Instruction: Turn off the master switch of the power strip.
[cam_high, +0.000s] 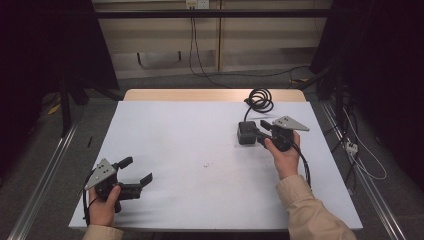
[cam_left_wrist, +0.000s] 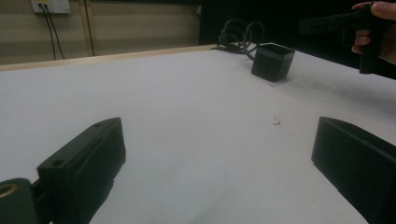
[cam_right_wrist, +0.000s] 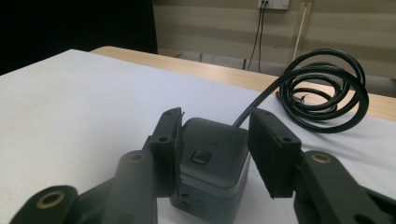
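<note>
A white counter (cam_high: 200, 165) with a pale wood strip along its far edge stands in a dim room; beyond it are a beige panelled wall, a wall socket (cam_high: 196, 4) and hanging cables.

The dark grey cube power strip (cam_high: 246, 133) sits at about 2 o'clock on the counter, upright, its button face up. Its black cord (cam_high: 261, 100) leaves the far side toward 12 o'clock and ends in a loose coil on the far edge. The right gripper view shows a square button (cam_right_wrist: 201, 156) on top and a faint printed mark behind it, too small to read; the high view resolves neither.

The right tool (cam_high: 257, 134) lies level, pointing toward 9 o'clock, its jaws to either side of the cube. The near-left pad appears against the cube's side; a narrow gap remains at the other pad, so no full grip is confirmed.

The left tool (cam_high: 136, 170), at 7 o'clock, points toward 3 o'clock, jaws wide, nothing between them. Its view shows the cube from the side, with the right hand (cam_left_wrist: 380, 32) above.
</note>
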